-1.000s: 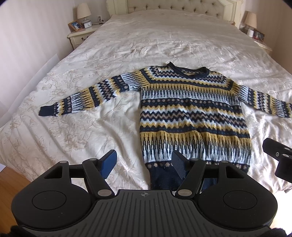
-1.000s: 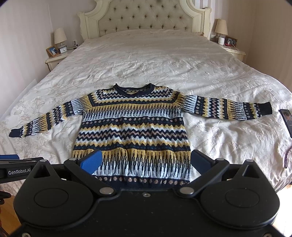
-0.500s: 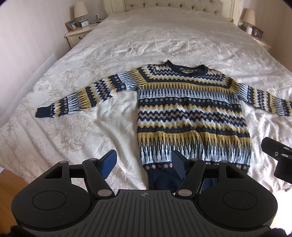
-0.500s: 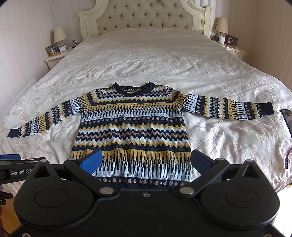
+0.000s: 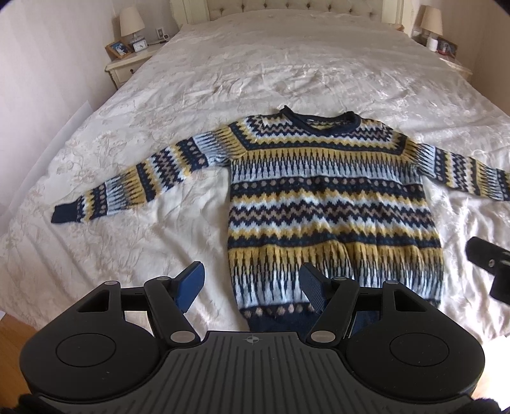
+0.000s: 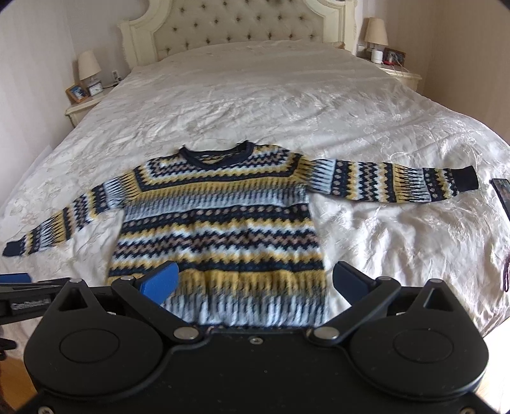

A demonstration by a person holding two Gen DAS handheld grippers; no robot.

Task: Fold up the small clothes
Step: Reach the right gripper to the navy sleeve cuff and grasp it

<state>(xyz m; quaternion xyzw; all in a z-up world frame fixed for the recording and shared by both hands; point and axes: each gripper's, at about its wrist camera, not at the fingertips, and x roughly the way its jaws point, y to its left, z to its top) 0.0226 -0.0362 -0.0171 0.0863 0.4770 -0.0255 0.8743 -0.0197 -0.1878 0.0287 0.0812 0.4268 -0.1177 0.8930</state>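
A knitted sweater with navy, yellow, pale blue and tan bands lies face up on the white bedspread, both sleeves spread out sideways. My left gripper is open above the sweater's lower left hem corner, one finger over the bedspread and one over the knit. In the right wrist view the sweater fills the middle of the bed. My right gripper stands open, its fingers spanning most of the hem's width. Nothing is between either pair of fingers. Each gripper shows at the edge of the other's view.
A tufted headboard is at the far end. Nightstands with lamps stand on both sides. A dark phone lies on the bedspread beyond the right cuff. Wooden floor shows at the near left.
Both grippers have moved forward towards the bed, so the sweater looks a little larger and closer. Both stay open and the sweater has not moved.
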